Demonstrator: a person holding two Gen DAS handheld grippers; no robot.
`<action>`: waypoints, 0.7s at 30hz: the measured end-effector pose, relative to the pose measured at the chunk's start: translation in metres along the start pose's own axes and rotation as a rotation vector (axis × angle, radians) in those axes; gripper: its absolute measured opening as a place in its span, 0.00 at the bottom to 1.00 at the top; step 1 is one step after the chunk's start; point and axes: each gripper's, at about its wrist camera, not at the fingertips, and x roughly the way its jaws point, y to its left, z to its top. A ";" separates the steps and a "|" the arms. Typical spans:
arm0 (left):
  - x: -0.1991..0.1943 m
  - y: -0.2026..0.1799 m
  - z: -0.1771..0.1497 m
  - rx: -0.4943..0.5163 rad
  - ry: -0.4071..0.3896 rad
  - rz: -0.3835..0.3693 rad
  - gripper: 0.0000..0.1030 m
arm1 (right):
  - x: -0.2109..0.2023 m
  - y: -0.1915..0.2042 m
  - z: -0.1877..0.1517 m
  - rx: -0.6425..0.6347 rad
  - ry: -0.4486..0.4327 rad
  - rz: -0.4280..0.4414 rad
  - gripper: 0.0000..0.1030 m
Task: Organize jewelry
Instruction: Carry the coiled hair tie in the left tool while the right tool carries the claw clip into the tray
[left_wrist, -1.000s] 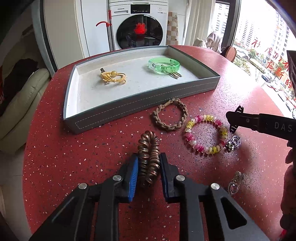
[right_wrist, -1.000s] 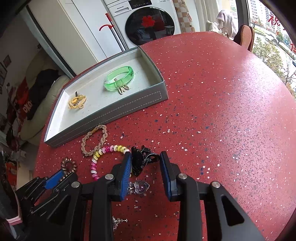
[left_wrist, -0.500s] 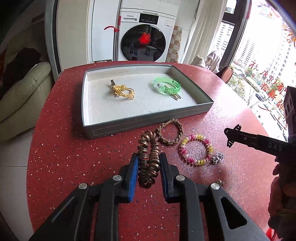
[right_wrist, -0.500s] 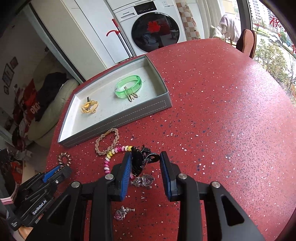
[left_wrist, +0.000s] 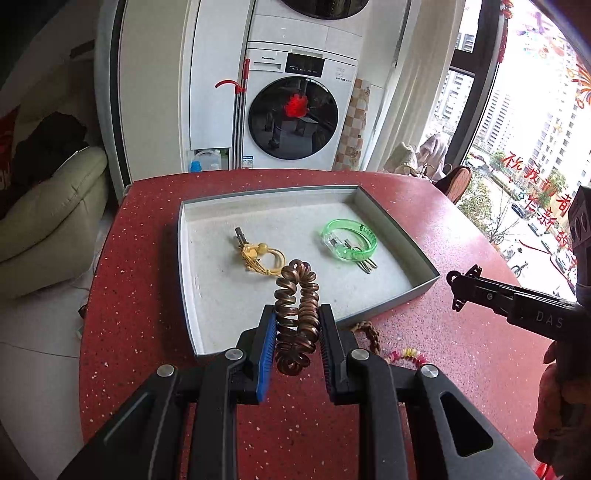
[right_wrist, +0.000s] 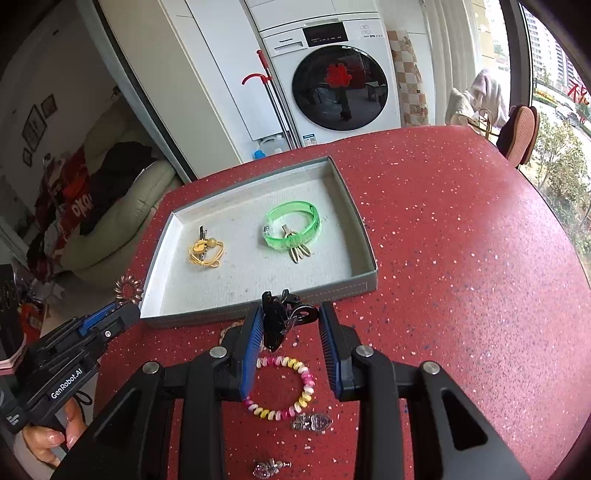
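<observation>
Two handheld grippers hover over a red speckled tabletop (right_wrist: 461, 229), each carrying a piece of jewelry toward a shallow grey tray (left_wrist: 402, 236) with a pale lining.

The left gripper (left_wrist: 297, 334) is closed on a copper spiral hair tie (left_wrist: 297, 314), squeezing the coil flat between its blue-edged pads so it stands upright. It is held above the tray's near edge, which looks like the position for lowering it onto the lining.

The right gripper (right_wrist: 291, 332) sits lifted just in front of the tray's near wall. A black hair claw (right_wrist: 275, 325) rests against its left pad; a gap shows between the claw and the right pad, so the jaws look only partly closed, and I cannot tell how firmly it is held.

Inside the tray lie a yellow cord hair tie (left_wrist: 260, 256) with small beads, and, well apart to its right, a translucent green bangle (left_wrist: 349, 240) with a metal clip (right_wrist: 299, 253) touching it.

Left on the tabletop, near the tray's front, are a braided tan bracelet (left_wrist: 369, 332), a pink-and-yellow bead bracelet (right_wrist: 284, 387), and two small silver jeweled pieces (right_wrist: 312, 422).
</observation>
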 end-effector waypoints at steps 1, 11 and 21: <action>0.005 0.003 0.004 -0.004 0.005 0.003 0.40 | 0.004 0.002 0.006 -0.007 0.001 0.000 0.33; 0.055 0.021 0.017 -0.011 0.088 0.028 0.40 | 0.062 0.007 0.040 -0.073 0.067 -0.040 0.33; 0.105 0.025 0.017 0.014 0.200 0.049 0.40 | 0.111 -0.009 0.045 -0.088 0.157 -0.112 0.33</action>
